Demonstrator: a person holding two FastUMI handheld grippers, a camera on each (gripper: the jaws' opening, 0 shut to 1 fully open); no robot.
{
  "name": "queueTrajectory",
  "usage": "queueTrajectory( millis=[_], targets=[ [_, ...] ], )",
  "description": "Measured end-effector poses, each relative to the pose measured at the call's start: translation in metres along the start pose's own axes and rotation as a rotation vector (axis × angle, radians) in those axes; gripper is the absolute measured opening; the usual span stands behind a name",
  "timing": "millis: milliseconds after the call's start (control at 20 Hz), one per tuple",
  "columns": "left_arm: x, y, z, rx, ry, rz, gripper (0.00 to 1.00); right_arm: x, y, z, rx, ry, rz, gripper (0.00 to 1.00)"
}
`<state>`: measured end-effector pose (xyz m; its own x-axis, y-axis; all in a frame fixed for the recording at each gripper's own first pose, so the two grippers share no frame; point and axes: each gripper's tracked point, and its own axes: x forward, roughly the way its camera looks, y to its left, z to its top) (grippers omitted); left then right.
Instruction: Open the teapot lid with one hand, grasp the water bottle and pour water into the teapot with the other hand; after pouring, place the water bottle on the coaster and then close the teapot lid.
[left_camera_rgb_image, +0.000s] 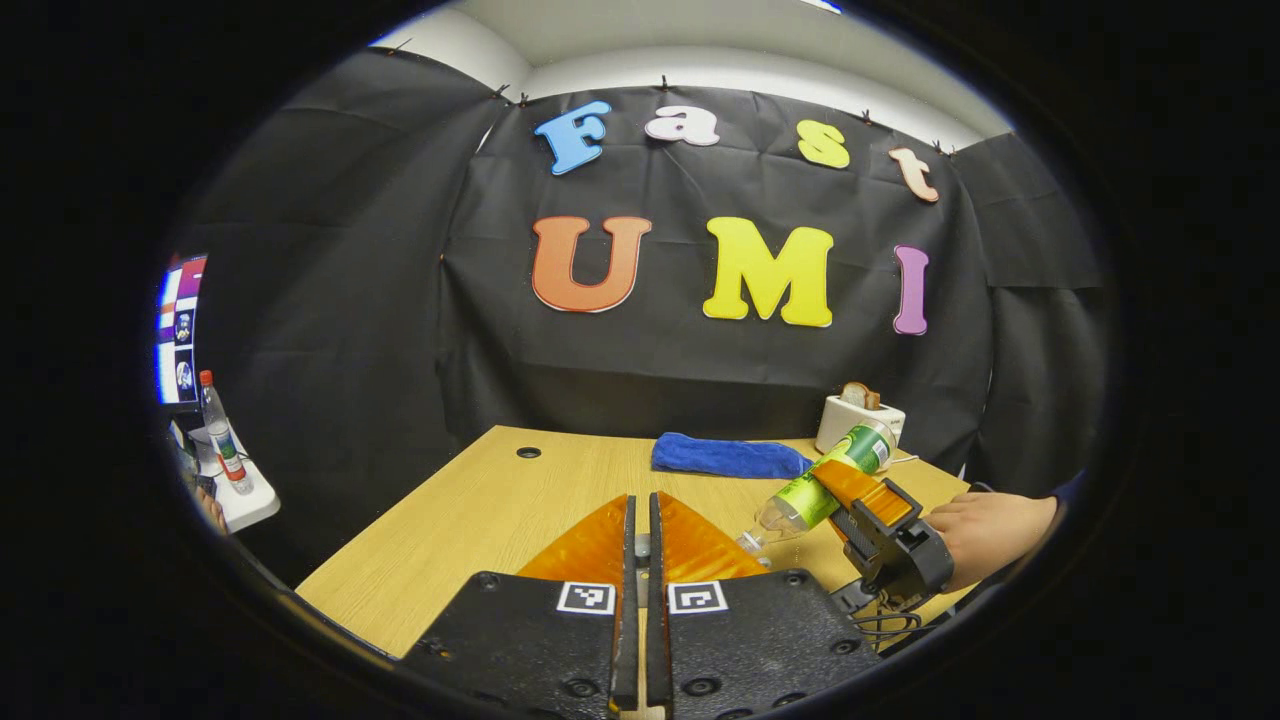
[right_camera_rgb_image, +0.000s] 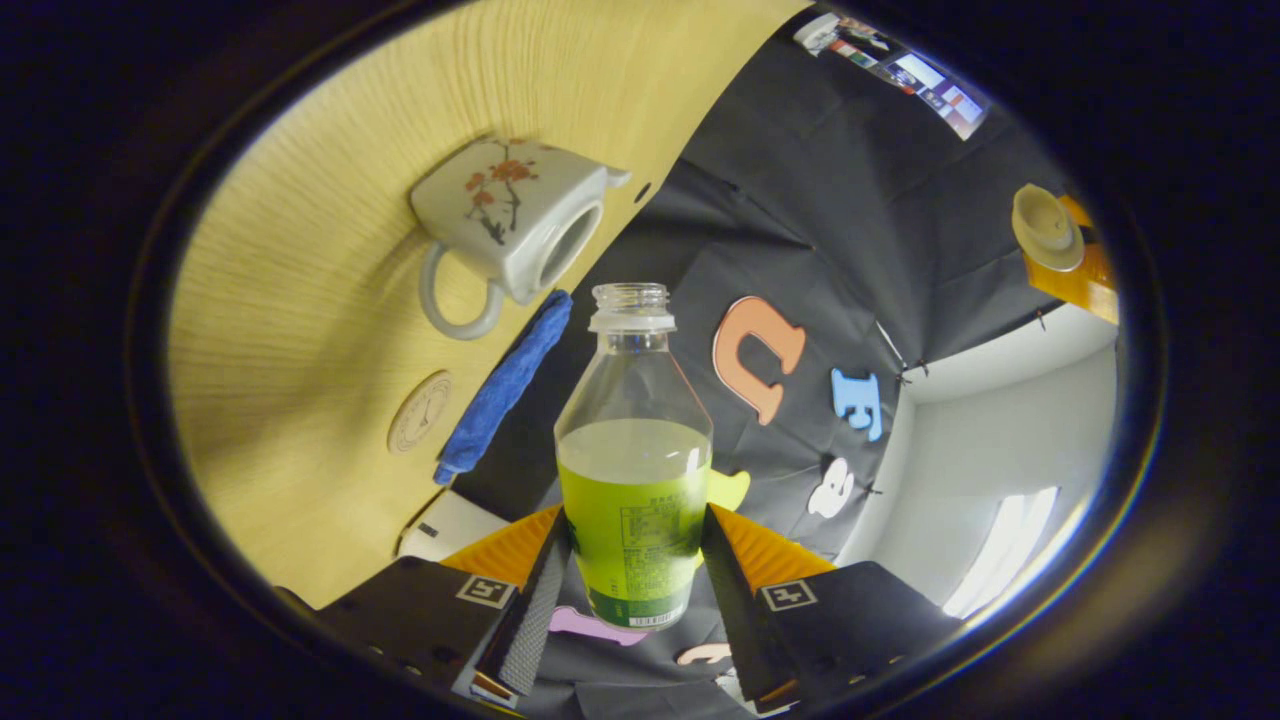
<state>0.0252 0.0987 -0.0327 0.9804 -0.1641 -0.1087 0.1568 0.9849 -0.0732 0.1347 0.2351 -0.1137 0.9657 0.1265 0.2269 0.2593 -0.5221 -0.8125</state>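
In the right gripper view my right gripper (right_camera_rgb_image: 635, 522) is shut on an uncapped water bottle (right_camera_rgb_image: 633, 440) with a green label, partly full. Its mouth points toward the white flowered teapot (right_camera_rgb_image: 510, 225), which stands open on the wooden table (right_camera_rgb_image: 300, 200). A round coaster (right_camera_rgb_image: 420, 410) lies beside the teapot. The teapot lid (right_camera_rgb_image: 1045, 230) hangs at the upper right in my left gripper (right_camera_rgb_image: 1078, 262). In the left gripper view my left gripper (left_camera_rgb_image: 640, 505) is shut, with the lid hidden below its fingers. The bottle (left_camera_rgb_image: 815, 490) tilts mouth-down to the left in my right gripper (left_camera_rgb_image: 868, 498).
A blue cloth (left_camera_rgb_image: 728, 456) lies at the table's back, and a white toaster (left_camera_rgb_image: 860, 418) holding bread stands to its right. A hand (left_camera_rgb_image: 985, 530) holds the right gripper. Off the table's left, a red-capped bottle (left_camera_rgb_image: 224, 435) stands on a side shelf, near a screen (left_camera_rgb_image: 180, 330).
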Motion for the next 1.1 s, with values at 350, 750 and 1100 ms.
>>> queueTrajectory(
  millis=[350, 750, 1100],
  targets=[
    [0.001, -0.004, -0.001, 0.017, 0.006, -0.005, 0.05, 0.0, 0.004, 0.002, 0.052, 0.01, -0.004, 0.74],
    [0.005, 0.0, -0.006, 0.011, 0.018, 0.009, 0.05, 0.003, 0.049, -0.001, 0.47, 0.035, 0.155, 0.77],
    [0.009, -0.002, -0.012, 0.01, 0.036, 0.001, 0.06, 0.007, 0.072, -0.007, 0.82, 0.033, 0.279, 0.74]
  ],
)
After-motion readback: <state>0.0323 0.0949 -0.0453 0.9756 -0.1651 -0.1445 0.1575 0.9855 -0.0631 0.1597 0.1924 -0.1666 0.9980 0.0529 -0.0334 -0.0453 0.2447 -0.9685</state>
